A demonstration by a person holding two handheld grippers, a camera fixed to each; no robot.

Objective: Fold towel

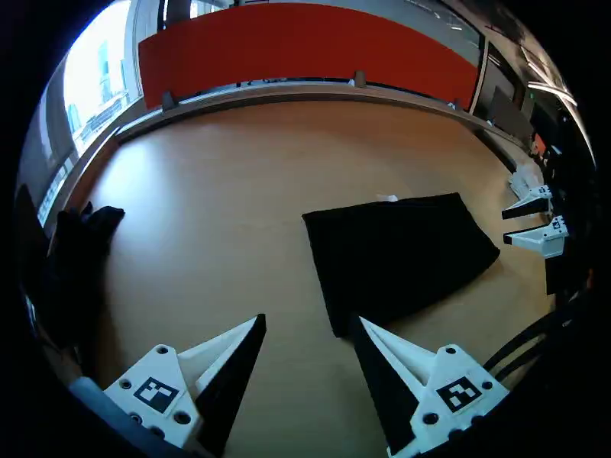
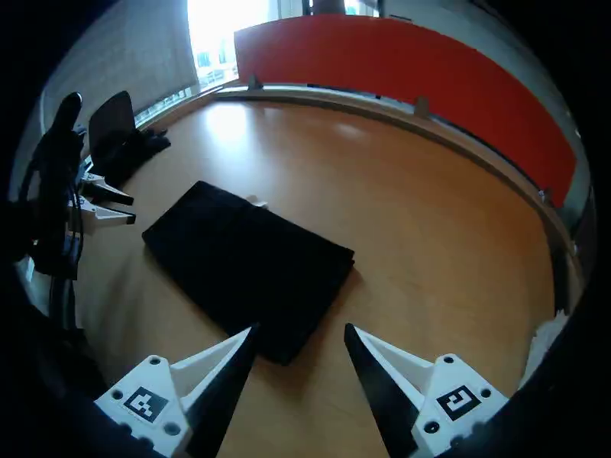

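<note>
- Hovering over a wooden table, the left gripper has its jaws spread wide with nothing between them; it is released.
- Black towel lies flat on the table ahead of that gripper and to its right, as a rough rectangle.
- The towel's near corner sits just beside the tip of one left finger in the left gripper view; I cannot tell whether they touch.
- Right gripper is also released, its fingers apart and holding nothing.
- In the right gripper view the towel's near end lies right between and just ahead of the two fingertips, and the towel runs away up-left.
- That near edge looks thick, as if layered, so the towel appears already folded over.
- A small white tag pokes out at the towel's far edge.
- Each gripper shows in the other's view at the table's side, jaws parted, near the towel but apart from it.
- The two grippers sit at different sides of the towel.
- A red divider panel stands along the far edge of the table.
- A dark heap sits at the table's left edge, well apart from the towel; I cannot tell what it is.
- A bright window shows behind the divider.
</note>
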